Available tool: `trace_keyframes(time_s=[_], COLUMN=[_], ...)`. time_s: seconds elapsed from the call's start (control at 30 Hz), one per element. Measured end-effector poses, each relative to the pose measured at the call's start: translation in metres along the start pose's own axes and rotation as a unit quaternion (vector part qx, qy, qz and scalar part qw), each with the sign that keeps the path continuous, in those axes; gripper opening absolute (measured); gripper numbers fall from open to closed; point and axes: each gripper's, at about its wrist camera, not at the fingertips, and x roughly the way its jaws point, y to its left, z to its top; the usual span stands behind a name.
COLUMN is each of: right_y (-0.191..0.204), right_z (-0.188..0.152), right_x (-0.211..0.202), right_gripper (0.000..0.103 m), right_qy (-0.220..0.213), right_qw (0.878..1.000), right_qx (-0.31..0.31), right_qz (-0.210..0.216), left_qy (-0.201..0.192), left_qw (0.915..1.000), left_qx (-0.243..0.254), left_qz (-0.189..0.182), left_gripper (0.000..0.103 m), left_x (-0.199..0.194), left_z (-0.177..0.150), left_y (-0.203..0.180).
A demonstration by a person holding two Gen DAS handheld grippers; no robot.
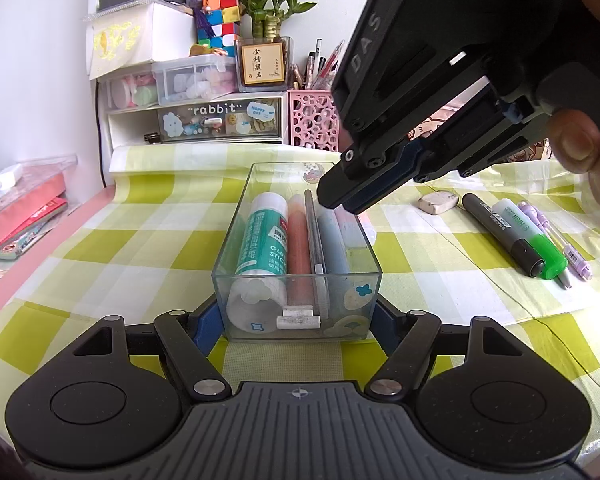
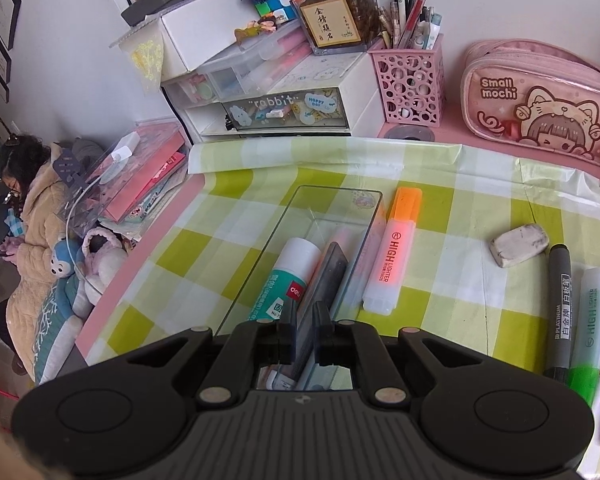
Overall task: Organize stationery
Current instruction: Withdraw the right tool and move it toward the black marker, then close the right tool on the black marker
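A clear plastic box [image 1: 236, 220] stands on the checked cloth; it also shows in the right wrist view [image 2: 296, 200]. In it lie a teal glue stick [image 1: 260, 236], an orange-red marker [image 1: 299, 240] and a grey pen [image 1: 314, 232]. My left gripper [image 1: 296, 320] is shut on the box's near end. My right gripper [image 2: 304, 338] is above the box and shut on the grey pen [image 2: 324, 276], which slants down into it; it also shows in the left wrist view [image 1: 340, 200]. An orange highlighter [image 2: 392, 256] lies just right of the box.
An eraser [image 2: 518, 246], a grey whiteboard marker [image 2: 560, 308], a green highlighter [image 2: 588, 328] and a purple pen [image 1: 556, 236] lie at the right. A pink pen holder [image 2: 410, 84], a drawer unit [image 2: 276, 108] and a pink pencil case [image 2: 540, 108] stand behind.
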Motion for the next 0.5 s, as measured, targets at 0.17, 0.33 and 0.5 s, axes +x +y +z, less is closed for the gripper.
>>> trace_keyframes(time_s=[0.17,0.33,0.5], right_y=[-0.02,-0.054,-0.085], right_z=[-0.003,-0.009,-0.023], right_x=[-0.02,-0.041,-0.06], right_gripper=[0.002,0.006,0.011], right_qy=[-0.036,-0.069,-0.093], right_qw=[0.999,0.995,0.988], right_qx=[0.024,0.066,0.094], right_qz=[0.004,-0.02,-0.075], left_qy=[0.0,0.0,0.0], left_qw=[1.0,1.0,1.0], left_qx=[-0.001,-0.001,-0.001], left_qz=[0.0,0.0,0.001], left_gripper=[0.072,0.072,0.072], left_x=[0.0,0.0,0.0], left_z=[0.0,-0.001,-0.001], left_y=[0.0,-0.001,-0.001])
